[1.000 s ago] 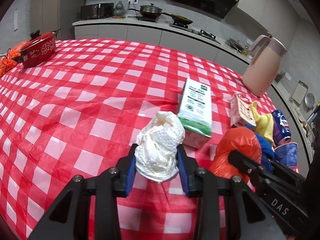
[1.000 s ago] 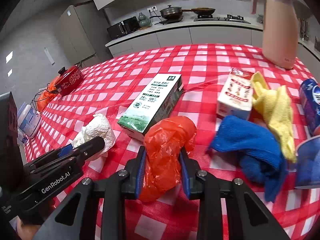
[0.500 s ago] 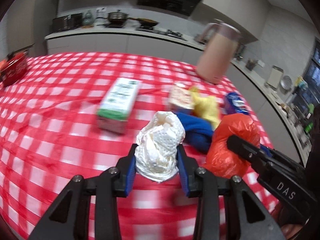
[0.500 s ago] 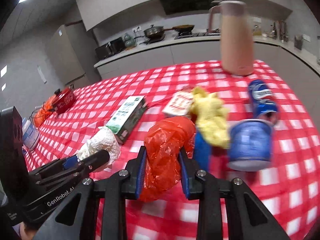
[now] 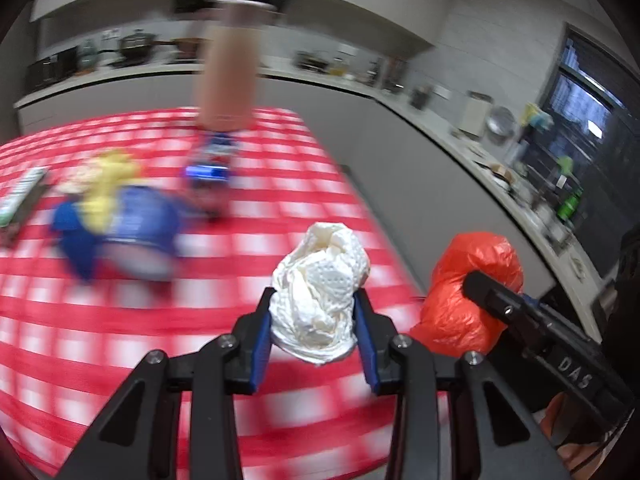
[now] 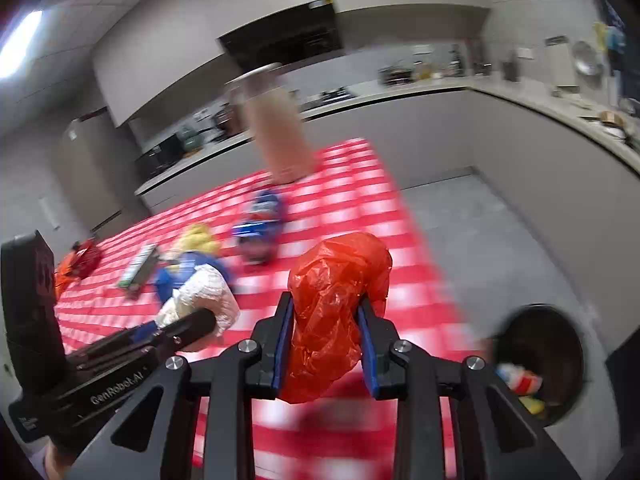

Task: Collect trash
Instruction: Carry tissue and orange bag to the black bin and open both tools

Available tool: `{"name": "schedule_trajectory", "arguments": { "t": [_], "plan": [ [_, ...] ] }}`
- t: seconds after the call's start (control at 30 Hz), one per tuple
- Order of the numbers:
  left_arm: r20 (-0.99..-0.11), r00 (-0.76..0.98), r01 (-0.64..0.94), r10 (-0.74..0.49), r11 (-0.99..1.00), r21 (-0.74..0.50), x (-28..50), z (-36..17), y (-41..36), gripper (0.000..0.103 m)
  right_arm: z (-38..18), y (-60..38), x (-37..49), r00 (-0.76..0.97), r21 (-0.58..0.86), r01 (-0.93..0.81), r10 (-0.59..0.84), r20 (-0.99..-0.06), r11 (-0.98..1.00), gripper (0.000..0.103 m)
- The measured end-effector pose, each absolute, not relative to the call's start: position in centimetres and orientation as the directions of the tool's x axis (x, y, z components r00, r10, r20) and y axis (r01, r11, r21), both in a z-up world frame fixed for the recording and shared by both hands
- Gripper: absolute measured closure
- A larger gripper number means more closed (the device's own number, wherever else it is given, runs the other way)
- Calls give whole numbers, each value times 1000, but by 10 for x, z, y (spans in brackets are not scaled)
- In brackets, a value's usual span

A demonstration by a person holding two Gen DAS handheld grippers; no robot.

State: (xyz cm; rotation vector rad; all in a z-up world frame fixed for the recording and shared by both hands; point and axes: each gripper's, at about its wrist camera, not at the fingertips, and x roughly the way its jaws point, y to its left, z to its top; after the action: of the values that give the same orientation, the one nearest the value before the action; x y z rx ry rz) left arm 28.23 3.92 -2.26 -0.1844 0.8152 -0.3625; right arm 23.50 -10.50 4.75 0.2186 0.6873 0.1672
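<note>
Our left gripper (image 5: 314, 332) clamps a crumpled white paper towel (image 5: 318, 298) above the red checked table (image 5: 120, 320). Our right gripper (image 6: 324, 344) pinches an orange plastic bag (image 6: 336, 312), angled downward, with the trash bin (image 6: 540, 356) at four o'clock.

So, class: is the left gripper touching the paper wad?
Touching. The left wrist view shows the left gripper with both blue pads pressed against the paper wad, no gap.
</note>
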Motion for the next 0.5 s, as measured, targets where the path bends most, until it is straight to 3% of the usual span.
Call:
{"name": "schedule_trajectory", "arguments": {
  "t": [0.23, 0.5],
  "plan": [
    [-689, 508, 386, -518, 851, -355, 285, -35, -108, 64, 36, -274, 212, 748, 218, 113, 61, -660, 970, 71],
    [-770, 422, 395, -479, 861, -319, 300, -90, -194, 64, -24, -357, 223, 685, 232, 191, 39, -727, 954, 71]
  ]
}}
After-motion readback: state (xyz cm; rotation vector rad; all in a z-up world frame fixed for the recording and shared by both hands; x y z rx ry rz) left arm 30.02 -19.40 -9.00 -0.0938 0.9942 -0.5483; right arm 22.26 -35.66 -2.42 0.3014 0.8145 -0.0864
